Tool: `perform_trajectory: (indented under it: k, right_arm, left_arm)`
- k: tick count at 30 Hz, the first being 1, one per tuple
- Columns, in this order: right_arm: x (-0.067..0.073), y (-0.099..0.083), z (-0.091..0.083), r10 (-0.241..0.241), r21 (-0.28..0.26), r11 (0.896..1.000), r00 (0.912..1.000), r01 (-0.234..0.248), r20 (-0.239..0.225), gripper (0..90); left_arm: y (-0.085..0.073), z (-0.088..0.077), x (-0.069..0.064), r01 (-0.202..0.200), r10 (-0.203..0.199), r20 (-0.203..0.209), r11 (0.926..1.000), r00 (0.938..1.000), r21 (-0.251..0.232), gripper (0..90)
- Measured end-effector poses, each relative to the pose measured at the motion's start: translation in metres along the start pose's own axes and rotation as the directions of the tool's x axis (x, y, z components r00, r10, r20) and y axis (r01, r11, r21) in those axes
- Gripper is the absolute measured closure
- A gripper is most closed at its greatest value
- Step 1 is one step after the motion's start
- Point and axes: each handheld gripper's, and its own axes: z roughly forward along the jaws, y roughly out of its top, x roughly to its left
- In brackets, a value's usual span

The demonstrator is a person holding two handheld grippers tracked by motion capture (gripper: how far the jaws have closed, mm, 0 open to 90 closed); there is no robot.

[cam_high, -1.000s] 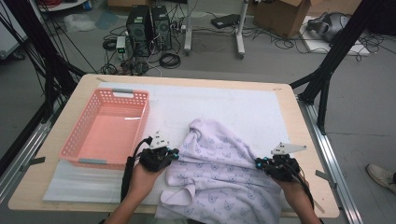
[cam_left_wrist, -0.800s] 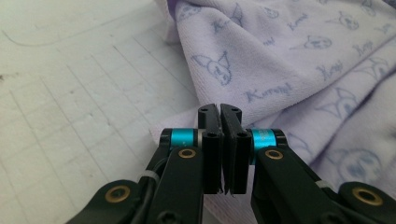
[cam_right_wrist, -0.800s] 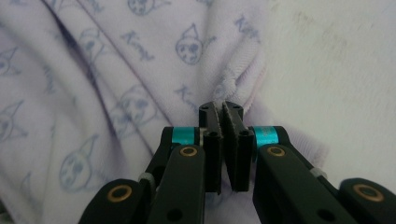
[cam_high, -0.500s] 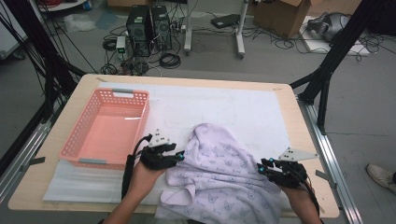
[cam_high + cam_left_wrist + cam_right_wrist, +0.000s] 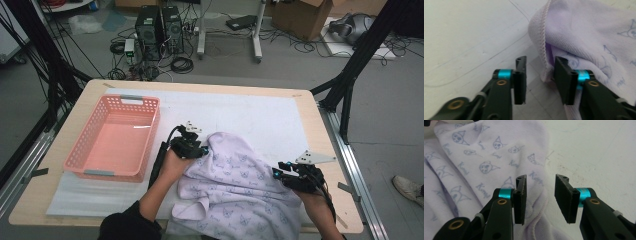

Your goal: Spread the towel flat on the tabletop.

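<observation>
1. One lilac towel [image 5: 235,192] printed with small cat faces lies crumpled on the white mat [image 5: 260,115] that covers the table [image 5: 40,200], at the near centre and right.
2. Its long axis runs diagonally in the high view: from a raised, folded corner at the upper left, beside the left gripper, down to the near right table edge, where the cloth hangs over.
3. A loose flap curls out at the near left end of the heap.
4. The left gripper [image 5: 201,149] sits at the towel's upper left corner. In the left gripper view its jaws stand apart; they have just been closing. The stitched hem [image 5: 544,50] lies in the gap against the right-hand jaw, while the other jaw stands clear of the cloth, so nothing is pinched.
5. The right gripper [image 5: 278,174] rests over the towel's right edge. In the right gripper view its jaws are spread, having just been opening, with the towel's border [image 5: 541,202] below the gap and no cloth clamped.
6. Count: one towel, two grippers, one pink perforated basket [image 5: 80,160].
7. The basket stands on the left of the mat, well apart from the towel, its long side running away from the person.
</observation>
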Motion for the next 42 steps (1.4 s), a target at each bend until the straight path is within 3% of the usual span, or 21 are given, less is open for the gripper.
perform_trajectory:
  k: [1, 2, 4, 5, 7, 10, 12, 16, 20, 23, 24, 25, 28, 32, 33, 35, 37, 38, 40, 42]
  right_arm:
    - [-0.001, 0.0, 0.001, 0.003, 0.004, 1.0, 1.0, -0.003, 0.005, 60.4]
    - [-0.003, 0.0, 0.001, 0.005, 0.003, 1.0, 0.9999, -0.005, 0.009, 60.1]
    - [-0.006, 0.001, 0.003, 0.015, 0.005, 1.0, 0.9997, -0.015, 0.018, 59.3]
    - [-0.008, 0.002, 0.004, 0.019, 0.004, 1.0, 0.9995, -0.019, 0.025, 59.3]
    - [-0.011, 0.005, 0.007, 0.031, 0.005, 0.999, 0.9988, -0.032, 0.036, 59.3]
    - [-0.018, 0.011, 0.016, 0.055, 0.006, 0.998, 0.997, -0.055, 0.056, 59.7]
    - [-0.023, 0.016, 0.025, 0.073, 0.006, 0.997, 0.9951, -0.073, 0.067, 60.5]
    - [-0.031, 0.026, 0.052, 0.057, 0.047, 0.997, 0.9939, -0.062, 0.094, 67.4]
    - [-0.041, 0.036, 0.077, 0.058, 0.093, 0.993, 0.992, -0.069, 0.112, 69.5]
    - [-0.042, 0.042, 0.094, 0.014, 0.152, 0.988, 0.9953, -0.028, 0.095, 71.1]
    - [-0.04, 0.044, 0.096, -0.007, 0.146, 0.989, 0.9955, -0.007, 0.095, 70.6]
    - [-0.04, 0.047, 0.099, -0.005, 0.146, 0.989, 0.9979, -0.004, 0.064, 69.9]
    - [-0.027, 0.051, 0.107, -0.074, 0.153, 0.986, 0.9965, 0.068, 0.039, 69.0]
    - [-0.012, 0.056, 0.115, -0.065, 0.1, 0.992, 0.9949, 0.072, -0.077, 58.0]
    - [-0.009, 0.058, 0.117, -0.042, 0.087, 0.995, 0.9932, 0.051, -0.109, 54.0]
    - [-0.001, 0.061, 0.123, -0.038, 0.103, 0.993, 0.9906, 0.052, -0.131, 50.8]
    - [0.007, 0.063, 0.129, -0.079, 0.128, 0.987, 0.9892, 0.095, -0.124, 51.8]
    - [0.009, 0.063, 0.131, -0.077, 0.128, 0.987, 0.9902, 0.092, -0.116, 55.4]
    - [0.012, 0.065, 0.131, -0.069, 0.136, 0.986, 0.9844, 0.091, -0.162, 76.8]
    - [0.014, 0.066, 0.129, -0.081, 0.139, 0.985, 0.9831, 0.105, -0.164, 83.2]
  left_arm:
    - [0.0, 0.002, 0.0, -0.012, 0.012, -0.016, 0.9999, 0.9998, -0.003, 82.6]
    - [0.001, 0.002, 0.002, -0.009, 0.009, -0.041, 1.0, 0.9991, 0.001, 86.6]
    - [0.005, 0.0, 0.01, 0.014, -0.014, -0.118, 0.9999, 0.9929, -0.004, 87.4]
    - [0.007, -0.004, 0.016, 0.04, -0.045, -0.154, 0.9987, 0.987, -0.032, 87.6]
    - [0.01, -0.01, 0.028, 0.08, -0.087, -0.207, 0.9959, 0.9745, -0.042, 87.7]
    - [0.008, -0.017, 0.042, 0.129, -0.146, -0.234, 0.9878, 0.9612, -0.087, 87.6]
    - [0.006, -0.018, 0.046, 0.149, -0.167, -0.218, 0.9843, 0.9615, -0.094, 87.3]
    - [0.007, -0.016, 0.042, 0.147, -0.168, -0.197, 0.9821, 0.9658, -0.117, 86.4]
    - [0.008, -0.011, 0.039, 0.131, -0.15, -0.182, 0.9848, 0.9718, -0.113, 86.5]
    - [0.008, -0.01, 0.038, 0.128, -0.147, -0.173, 0.985, 0.9739, -0.116, 86.5]
    - [0.009, -0.01, 0.038, 0.124, -0.143, -0.17, 0.9853, 0.9751, -0.118, 86.5]
    - [0.009, -0.01, 0.038, 0.128, -0.149, -0.167, 0.9833, 0.9745, -0.129, 86.5]
    - [0.009, -0.012, 0.039, 0.137, -0.16, -0.163, 0.9796, 0.9735, -0.147, 86.6]
    - [0.009, -0.011, 0.04, 0.147, -0.173, -0.164, 0.9757, 0.9711, -0.162, 86.7]
    - [0.009, -0.011, 0.04, 0.147, -0.174, -0.162, 0.9749, 0.9713, -0.167, 86.7]
    - [0.01, -0.01, 0.039, 0.15, -0.178, -0.157, 0.9731, 0.9714, -0.175, 86.7]
    - [0.011, -0.009, 0.037, 0.151, -0.18, -0.155, 0.9718, 0.9713, -0.181, 86.7]
    - [0.011, -0.009, 0.037, 0.151, -0.18, -0.155, 0.9713, 0.9713, -0.184, 86.7]
    - [0.012, -0.009, 0.036, 0.156, -0.187, -0.153, 0.9685, 0.9703, -0.194, 86.7]
    - [0.012, -0.009, 0.036, 0.162, -0.194, -0.155, 0.9663, 0.9686, -0.2, 86.8]
